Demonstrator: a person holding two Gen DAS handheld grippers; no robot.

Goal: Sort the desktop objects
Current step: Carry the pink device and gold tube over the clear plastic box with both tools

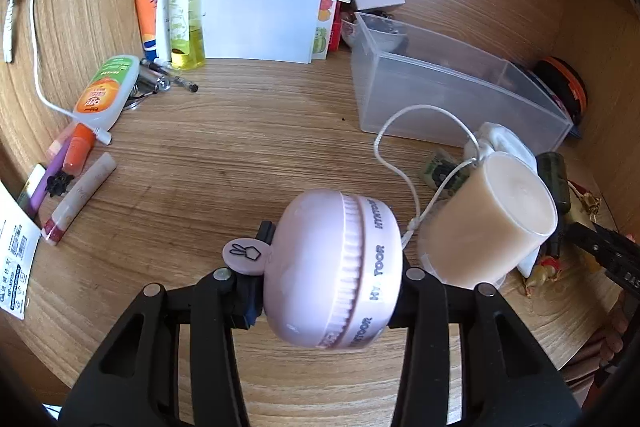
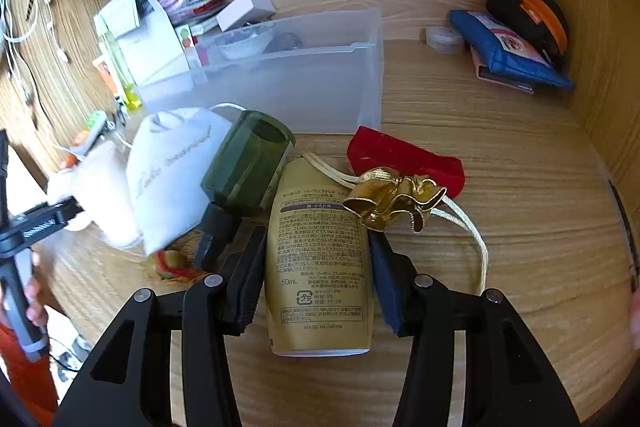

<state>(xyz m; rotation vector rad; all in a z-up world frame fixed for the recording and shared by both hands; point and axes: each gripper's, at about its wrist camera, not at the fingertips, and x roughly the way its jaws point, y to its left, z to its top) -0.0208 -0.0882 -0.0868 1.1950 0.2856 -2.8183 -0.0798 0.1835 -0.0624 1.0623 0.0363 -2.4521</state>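
Two grippers each pinch one item above the wooden desk (image 1: 224, 147), both tilted down toward the clutter. The left gripper (image 1: 332, 291) has its jaws pressed onto the flat sides of a round pink case (image 1: 332, 271), held on edge so the ribbed seam faces up; that squeeze across its narrow width suits the pads. Its white cord (image 1: 404, 155) trails toward a cream jar (image 1: 492, 219) just beside it. The right gripper (image 2: 316, 267) clamps a tan sunscreen bottle (image 2: 320, 259) across its flat body, label up, base nearest the camera. A gold ornament (image 2: 392, 199) and a dark green bottle (image 2: 248, 167) crowd its far end, so lifting may drag them. The clear bin (image 2: 320, 83) sits near the desk's back edge, open side up, likely the place for both items; neither is in it yet.
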